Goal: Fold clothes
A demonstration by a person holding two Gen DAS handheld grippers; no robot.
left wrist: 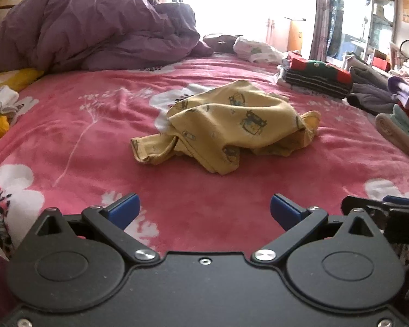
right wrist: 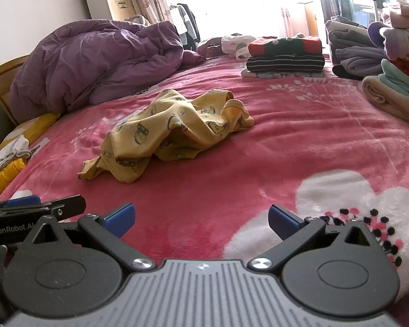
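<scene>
Crumpled yellow printed garment (left wrist: 231, 125), mid-bed on pink blanket (left wrist: 95, 136): light, limp, likely slack when lifted; best pinched at near-left trailing end; left gripper (left wrist: 204, 209) and right gripper (right wrist: 201, 215) jaws wide, empty.

One yellow garment (left wrist: 231, 125), one purple duvet (left wrist: 95, 24), two hand-held grippers (left wrist: 204, 212).

Crumpled garment (left wrist: 231, 125) on bed (left wrist: 204, 190), before duvet (left wrist: 95, 27)

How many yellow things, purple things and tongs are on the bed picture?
Yellow: 3, the crumpled garment, a pillow, a bundle at the edge.
Purple: 1, the heaped duvet.
Tongs: 2, left tongs, right tongs, both open.
Total: 6
</scene>
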